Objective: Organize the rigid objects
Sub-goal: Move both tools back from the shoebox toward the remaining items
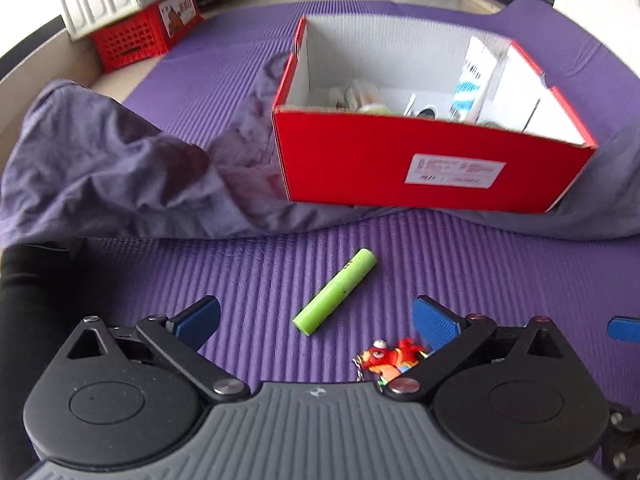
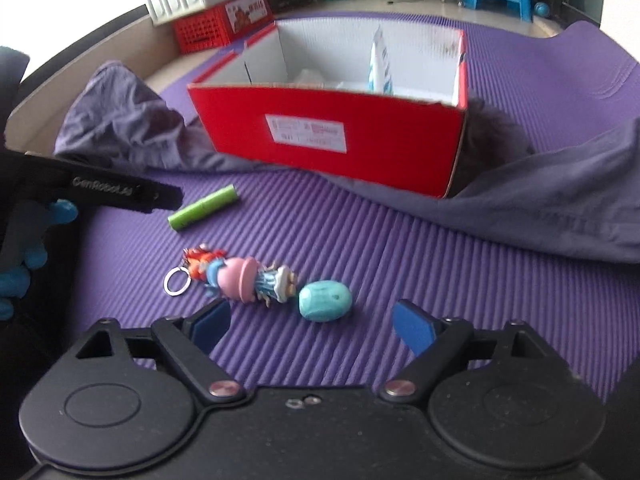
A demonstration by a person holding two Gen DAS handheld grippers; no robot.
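Note:
A green cylinder [image 1: 335,291] lies on the purple mat, just ahead of my left gripper [image 1: 316,322], whose blue pads stand wide open and empty. A red figure keychain [image 1: 390,356] lies by its right finger. In the right wrist view the green cylinder [image 2: 203,208] lies left of centre. The keychain figures [image 2: 236,276] and a teal egg-shaped thing [image 2: 325,301] lie just ahead of my right gripper [image 2: 312,328], which is open with nothing between its pads. The red cardboard box [image 1: 432,164] [image 2: 332,136] stands beyond, with several items inside.
A grey-purple cloth [image 1: 120,176] [image 2: 560,200] lies bunched around the box on both sides. A red crate [image 1: 140,36] with a white bin on top stands at the far left. The left gripper's body [image 2: 100,190] and a blue-gloved hand [image 2: 24,256] show at the left.

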